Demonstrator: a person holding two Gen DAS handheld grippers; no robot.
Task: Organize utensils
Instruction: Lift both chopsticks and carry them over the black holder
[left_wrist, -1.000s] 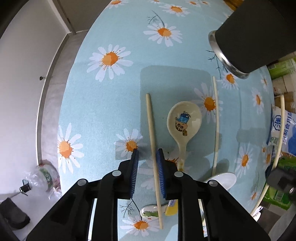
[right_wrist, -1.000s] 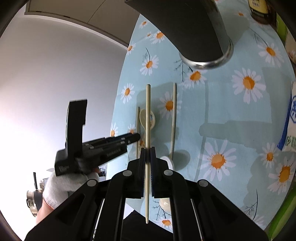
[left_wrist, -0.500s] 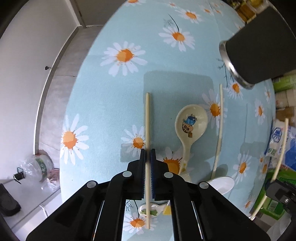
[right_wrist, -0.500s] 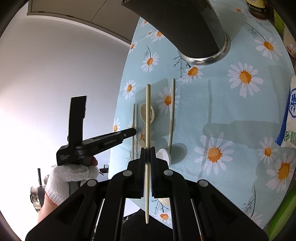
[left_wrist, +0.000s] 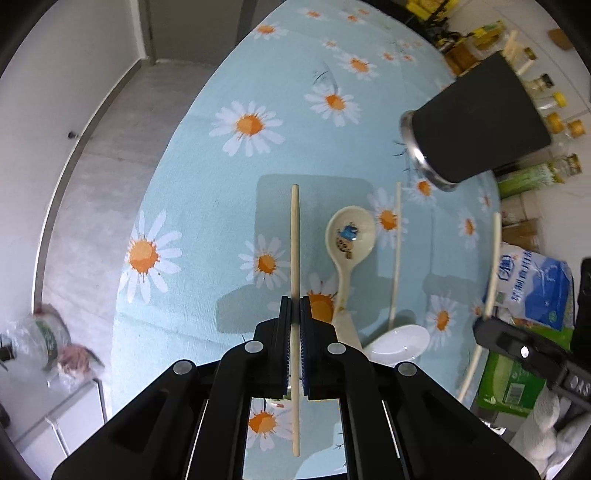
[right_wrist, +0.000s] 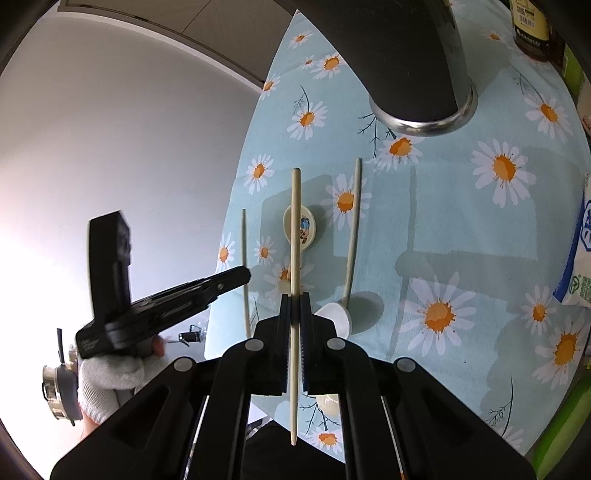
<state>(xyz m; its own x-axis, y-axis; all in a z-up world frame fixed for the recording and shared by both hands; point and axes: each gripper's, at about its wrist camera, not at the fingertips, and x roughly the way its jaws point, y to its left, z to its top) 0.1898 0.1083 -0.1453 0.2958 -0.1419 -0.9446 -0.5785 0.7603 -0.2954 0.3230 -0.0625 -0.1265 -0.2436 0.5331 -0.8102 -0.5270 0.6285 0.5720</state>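
My left gripper (left_wrist: 294, 301) is shut on a pale chopstick (left_wrist: 294, 236) and holds it above the daisy tablecloth (left_wrist: 207, 177). My right gripper (right_wrist: 294, 297) is shut on another chopstick (right_wrist: 295, 221), also held above the table. A cream spoon with a cartoon print (left_wrist: 347, 240) lies on the cloth, right of the left chopstick. A third chopstick (left_wrist: 396, 254) lies right of that spoon, next to a white spoon (left_wrist: 399, 341). A black utensil holder with a steel rim (left_wrist: 476, 125) stands at the far right; it fills the top of the right wrist view (right_wrist: 406, 55).
A blue and white bag (left_wrist: 535, 288) and a green box (left_wrist: 513, 384) sit at the table's right edge. Jars and bottles (left_wrist: 554, 107) stand behind the holder. The table edge drops to the floor on the left, where a plastic bag (left_wrist: 51, 332) lies.
My left gripper closed on the chopstick that lay on the cloth and lifted it off the table. My right gripper kept its chopstick and rose a little.
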